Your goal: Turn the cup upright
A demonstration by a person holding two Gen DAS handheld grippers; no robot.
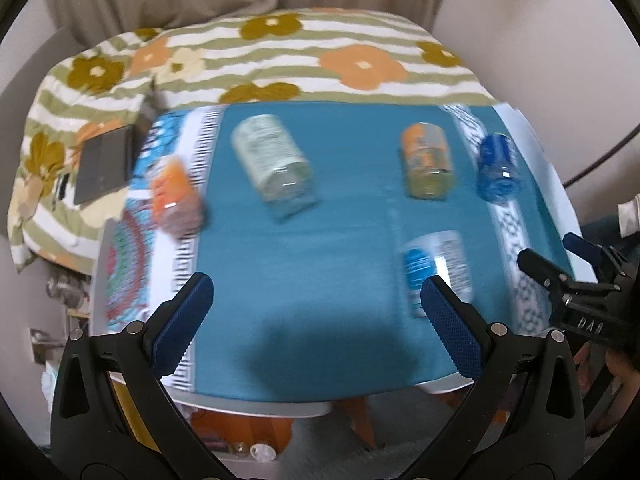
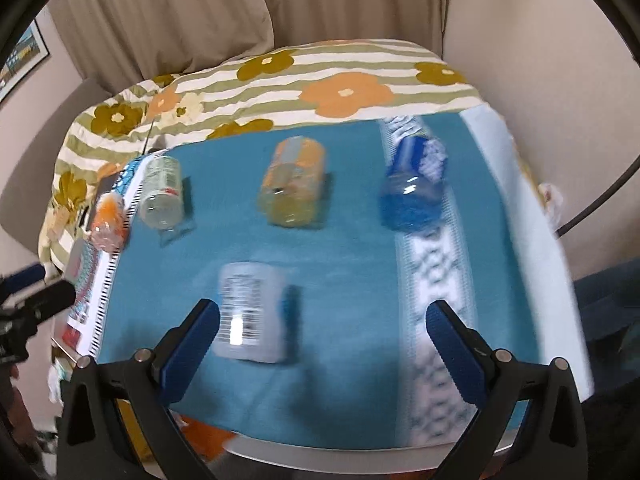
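- The left gripper point(image 1: 316, 312) is hovering over the near edge of the table point(image 1: 280, 402), its blue-padded fingers point(image 1: 182, 322) standing wide apart with nothing between them
- The right gripper point(image 2: 322, 344) is likewise hanging above the near part of the teal cloth point(image 2: 344, 264), jaws spread wide and holding nothing
- Five cup-like containers are lying on their sides on the cloth; both views are blurring, so their labels are not readable
- The white cup with a blue end point(image 2: 252, 312) is lying nearest, just ahead of the right gripper's left finger point(image 2: 188, 344); in the left wrist view the same cup point(image 1: 438, 268) is showing just beyond the left gripper's right finger
- The orange-and-yellow cup point(image 2: 292, 188) is lying farther back near the middle of the cloth, well apart from the white one
- The blue cup point(image 2: 414, 184) is lying at the right on the patterned border strip point(image 2: 432, 280) of the cloth
- The pale green cup point(image 2: 162, 192) is lying at the far left of the teal area, and the small orange cup point(image 2: 108, 220) is sitting just beside it on the left patterned border
- A flowered, striped blanket point(image 2: 344, 80) is lying beyond the table, with beige curtains point(image 2: 200, 8) hanging behind it
- A dark flat device point(image 1: 106, 164) is resting on the blanket at the left
- The right gripper point(image 1: 576, 284) is also showing at the right edge of the left wrist view
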